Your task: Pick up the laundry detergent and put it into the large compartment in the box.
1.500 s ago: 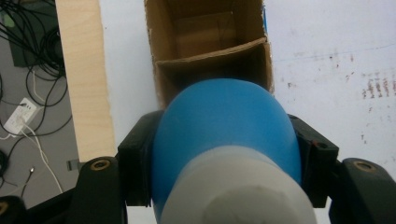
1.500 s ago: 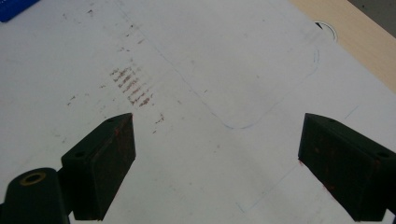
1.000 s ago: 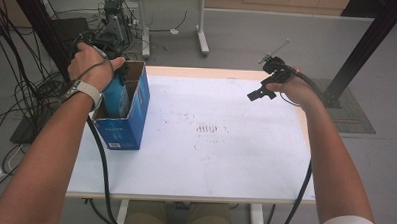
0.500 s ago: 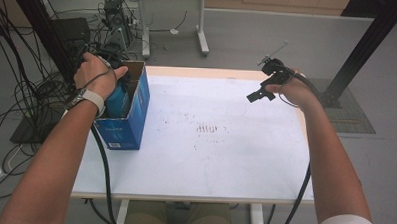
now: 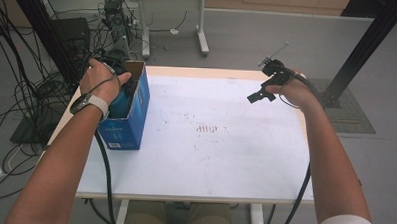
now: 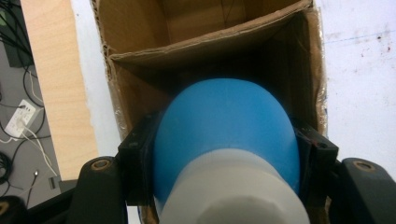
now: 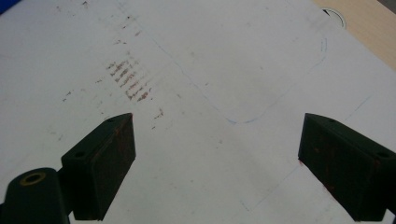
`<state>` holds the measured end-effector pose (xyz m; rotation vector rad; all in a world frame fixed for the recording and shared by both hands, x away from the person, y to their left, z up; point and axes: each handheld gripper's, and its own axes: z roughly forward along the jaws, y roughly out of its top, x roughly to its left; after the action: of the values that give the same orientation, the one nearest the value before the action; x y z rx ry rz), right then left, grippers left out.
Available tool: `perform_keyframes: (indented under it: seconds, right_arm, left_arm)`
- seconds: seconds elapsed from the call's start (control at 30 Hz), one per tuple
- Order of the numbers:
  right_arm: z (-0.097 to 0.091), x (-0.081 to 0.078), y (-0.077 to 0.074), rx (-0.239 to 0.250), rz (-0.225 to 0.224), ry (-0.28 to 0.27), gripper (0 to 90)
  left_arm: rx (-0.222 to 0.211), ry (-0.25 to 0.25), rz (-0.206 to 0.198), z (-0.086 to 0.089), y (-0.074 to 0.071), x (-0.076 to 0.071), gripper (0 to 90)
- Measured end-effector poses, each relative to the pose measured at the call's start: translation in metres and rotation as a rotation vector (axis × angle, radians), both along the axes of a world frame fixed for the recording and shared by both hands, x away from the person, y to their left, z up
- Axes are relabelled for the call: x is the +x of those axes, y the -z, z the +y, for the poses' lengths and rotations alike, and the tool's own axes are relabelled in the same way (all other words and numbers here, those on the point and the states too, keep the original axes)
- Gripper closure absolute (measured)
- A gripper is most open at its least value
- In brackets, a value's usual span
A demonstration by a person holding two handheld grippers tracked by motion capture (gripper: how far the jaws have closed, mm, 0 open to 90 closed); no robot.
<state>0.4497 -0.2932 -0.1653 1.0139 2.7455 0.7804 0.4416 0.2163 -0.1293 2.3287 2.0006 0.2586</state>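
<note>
Over the cardboard box (image 6: 140, 42), the left gripper's (image 6: 224, 154) jaws clamp a blue-and-white bottle (image 6: 226, 140); the right gripper's (image 7: 217, 158) jaws gape empty.

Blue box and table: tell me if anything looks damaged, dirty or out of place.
The blue box has a ragged, torn cardboard rim. The white table carries reddish-brown smudges near its middle and faint blue pen lines. Otherwise nothing stands out: the left claw grips a blue and white object over the open box.
</note>
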Motion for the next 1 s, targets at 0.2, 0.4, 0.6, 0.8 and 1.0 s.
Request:
perform_keyframes:
  seconds: [0.2, 0.4, 0.6, 0.8, 1.0]
  right_arm:
    - [0.001, 0.0, 0.001, 0.0, 0.003, -0.001, 10.9]
    - [0.0, 0.0, 0.002, -0.001, 0.003, -0.002, 10.9]
    - [0.0, 0.0, 0.002, -0.001, 0.003, -0.001, 10.9]
    - [-0.001, -0.001, 0.002, -0.002, 0.002, 0.001, 10.9]
    - [-0.001, -0.001, 0.002, -0.001, 0.003, 0.003, 10.9]
  left_arm:
    - [0.006, 0.008, 0.005, -0.002, 0.004, 0.002, 37.4]
    - [0.006, 0.005, 0.012, 0.0, 0.011, 0.002, 37.4]
    - [-0.002, 0.01, 0.025, 0.002, 0.019, 0.004, 37.4]
    - [-0.01, 0.007, 0.019, 0.004, 0.022, 0.002, 37.4]
    - [-0.008, 0.01, 0.018, 0.004, 0.023, 0.002, 37.3]
